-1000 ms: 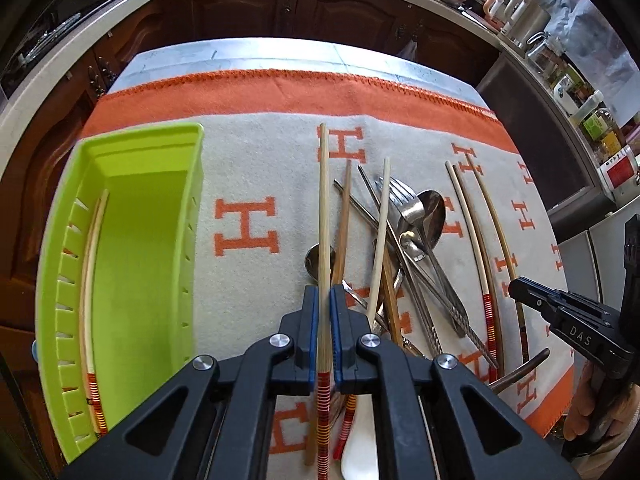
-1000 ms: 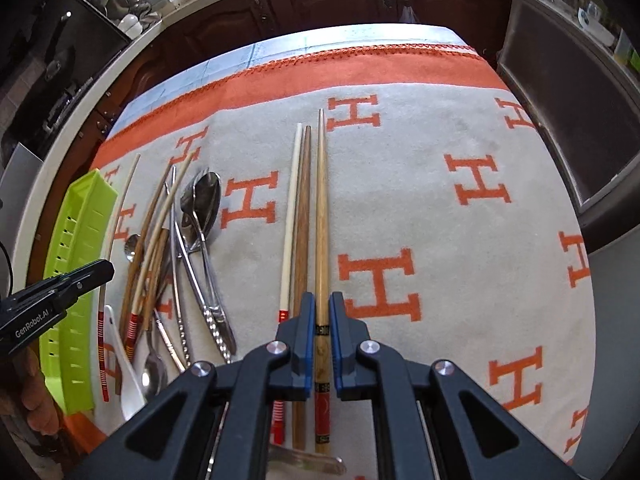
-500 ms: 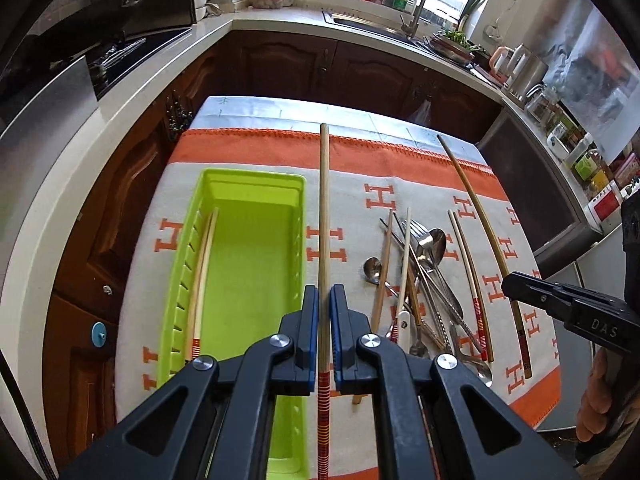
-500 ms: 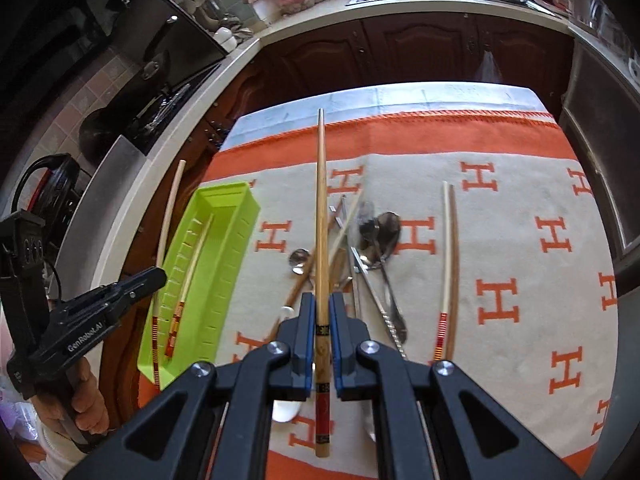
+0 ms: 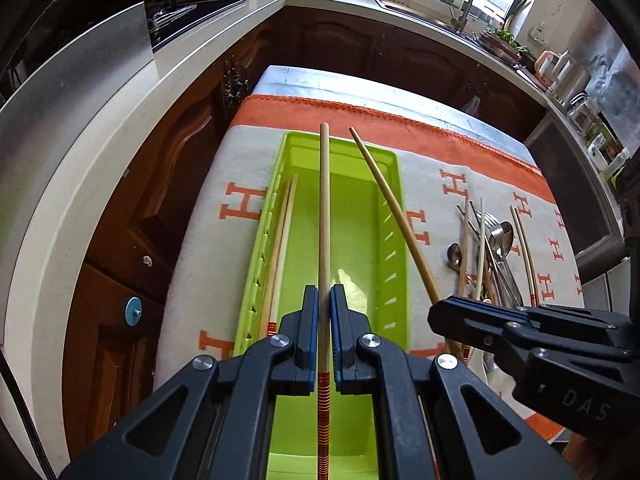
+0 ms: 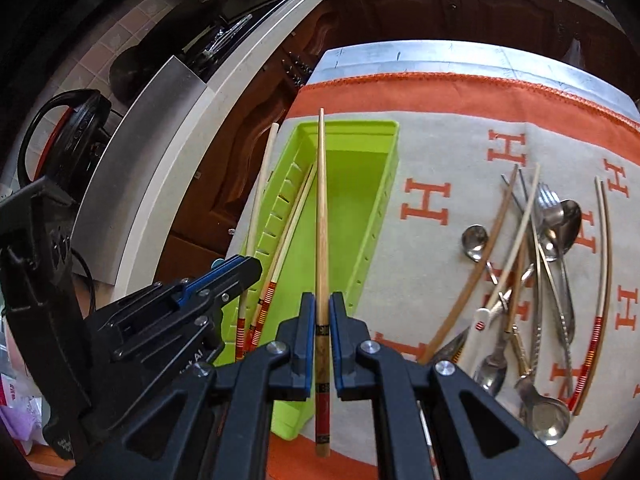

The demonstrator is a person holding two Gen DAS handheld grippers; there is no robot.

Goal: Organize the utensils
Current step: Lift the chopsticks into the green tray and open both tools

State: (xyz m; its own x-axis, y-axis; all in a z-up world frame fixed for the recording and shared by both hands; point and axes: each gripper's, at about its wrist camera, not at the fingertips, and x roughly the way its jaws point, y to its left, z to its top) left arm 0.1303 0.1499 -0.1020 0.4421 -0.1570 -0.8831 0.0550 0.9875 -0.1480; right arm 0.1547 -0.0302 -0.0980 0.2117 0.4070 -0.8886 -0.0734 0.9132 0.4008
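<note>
Both grippers are the same chunky matte black plastic build. The left gripper [image 5: 324, 328] has two angular arms with triangular cutouts, silver round screws at the pivots, and bright blue pads [image 5: 311, 332] lining the inside of each finger. The right gripper [image 6: 323, 336] is identical, blue pads and silver screws too. Seen side-on from the other camera, the right one has "DAS" printed in pale letters, while the left one has pale lettering ending in "AI".

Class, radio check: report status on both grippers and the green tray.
Left gripper shut on pale chopstick. Right gripper shut on brown chopstick. Both over green plastic tray. Nothing blocking.
</note>
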